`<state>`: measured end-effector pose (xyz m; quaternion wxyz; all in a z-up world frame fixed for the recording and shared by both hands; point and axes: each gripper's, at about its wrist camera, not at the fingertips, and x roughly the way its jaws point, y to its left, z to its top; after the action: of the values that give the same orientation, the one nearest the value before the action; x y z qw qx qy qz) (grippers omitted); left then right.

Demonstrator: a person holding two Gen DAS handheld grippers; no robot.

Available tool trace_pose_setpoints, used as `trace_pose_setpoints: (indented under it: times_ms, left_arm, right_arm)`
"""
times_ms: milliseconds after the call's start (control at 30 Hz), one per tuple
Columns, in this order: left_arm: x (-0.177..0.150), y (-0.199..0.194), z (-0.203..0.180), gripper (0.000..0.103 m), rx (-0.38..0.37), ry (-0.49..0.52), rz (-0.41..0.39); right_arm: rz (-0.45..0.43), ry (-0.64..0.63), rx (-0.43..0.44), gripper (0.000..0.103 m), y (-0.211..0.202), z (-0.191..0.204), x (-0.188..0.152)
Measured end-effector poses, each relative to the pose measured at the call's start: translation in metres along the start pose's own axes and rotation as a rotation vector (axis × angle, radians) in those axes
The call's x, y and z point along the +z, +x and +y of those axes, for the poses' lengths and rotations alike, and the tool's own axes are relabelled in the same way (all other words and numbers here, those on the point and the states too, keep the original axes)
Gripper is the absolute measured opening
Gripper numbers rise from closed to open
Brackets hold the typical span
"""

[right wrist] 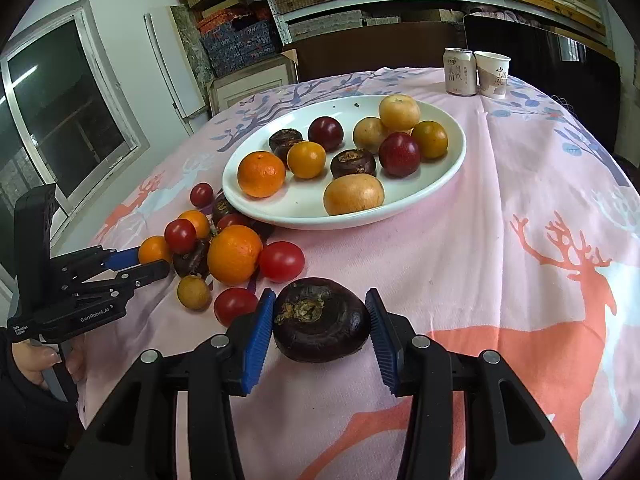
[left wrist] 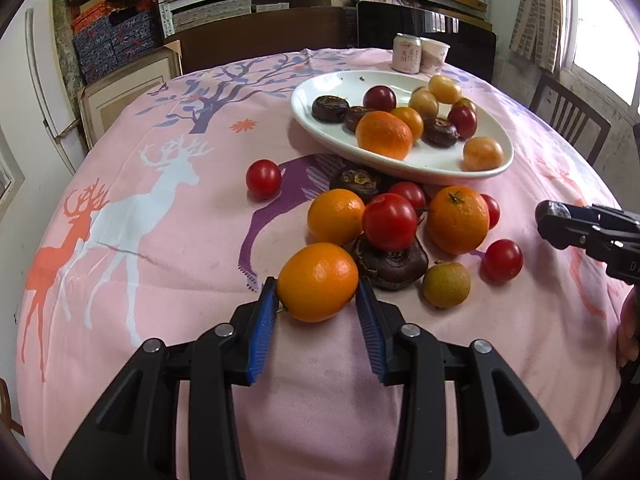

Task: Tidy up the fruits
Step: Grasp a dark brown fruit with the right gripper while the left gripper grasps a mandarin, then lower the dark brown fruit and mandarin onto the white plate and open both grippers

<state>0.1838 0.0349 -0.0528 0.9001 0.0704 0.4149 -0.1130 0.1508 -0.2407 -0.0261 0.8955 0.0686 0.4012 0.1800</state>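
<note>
Pink deer tablecloth, glossy orange kumquat, wrinkled dark-purple water chestnut

Between the jaws of the left claw sits a kumquat, pads touching its two sides. Just beyond it on the desk lies a loose pile of fruit, one tomato apart to that claw's left. Behind the pile stands the plate, fruit lying in it. Farther back, at the desk's far edge, a can and a paper cup stand side by side. The right claw holds a water chestnut between its pads; the pile lies to its left, the plate ahead of it.
</note>
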Motion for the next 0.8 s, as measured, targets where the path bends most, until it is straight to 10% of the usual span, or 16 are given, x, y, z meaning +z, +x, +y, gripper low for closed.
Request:
trace_pose_setpoints:
  times_ms: [467, 800]
  left_arm:
    - [0.015, -0.043, -0.012, 0.039, -0.086, -0.025, -0.110]
    - [0.099, -0.022, -0.029, 0.039, -0.129, -0.005, -0.147]
  right_arm:
    - [-0.030, 0.019, 0.018, 0.046, -0.016, -0.006, 0.000]
    - [-0.175, -0.088, -0.055, 0.047, -0.064, 0.003, 0.096]
